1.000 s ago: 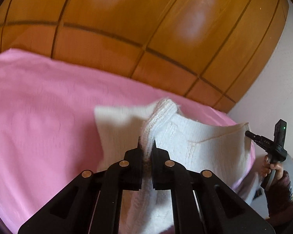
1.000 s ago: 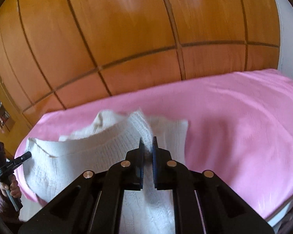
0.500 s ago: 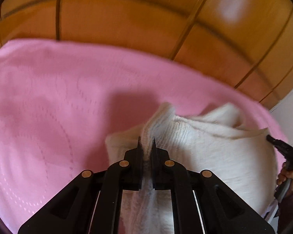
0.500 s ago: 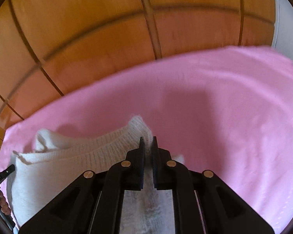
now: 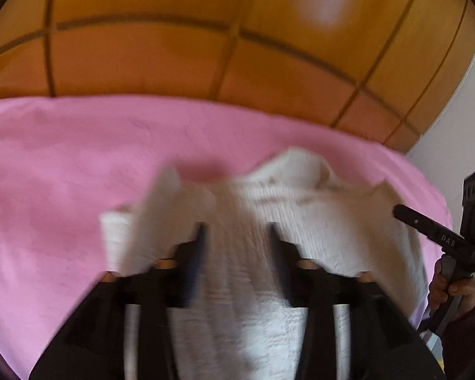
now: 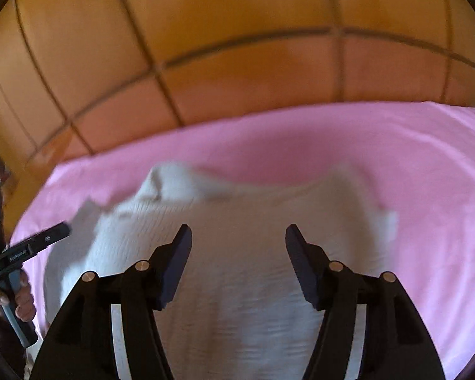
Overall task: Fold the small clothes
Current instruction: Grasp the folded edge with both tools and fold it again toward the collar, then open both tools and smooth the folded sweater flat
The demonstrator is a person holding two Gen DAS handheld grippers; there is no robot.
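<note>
I count 1 white knit garment (image 5: 300,221), 2 tools and 1 pink bed cover (image 5: 63,174) under it all. There is no container here; the garment simply lies on the pink cover, spread toward me, with its far edge bunched into 2 soft peaks near the wooden panelled wall (image 5: 205,47). My left tool (image 5: 236,231) has its jaws opening, roughly half apart, and the knit shows between them, but the pads are not pressing on it; a blurred flap of the fabric sits just left of the left finger. My right tool (image 6: 239,232) is also opening, its jaws standing well apart over the middle of the garment (image 6: 253,237), gripping nothing. From the left wrist view I see the right tool (image 5: 440,237) at the frame's right edge, cut off, with the hand (image 5: 452,288) on its handle. From the right wrist view the left tool (image 6: 31,247) pokes in at the left edge with its hand (image 6: 12,297) below. Both views are smeared by motion, so the knit pattern and the near hem, hidden under the tool bodies, are hard to make out.
</note>
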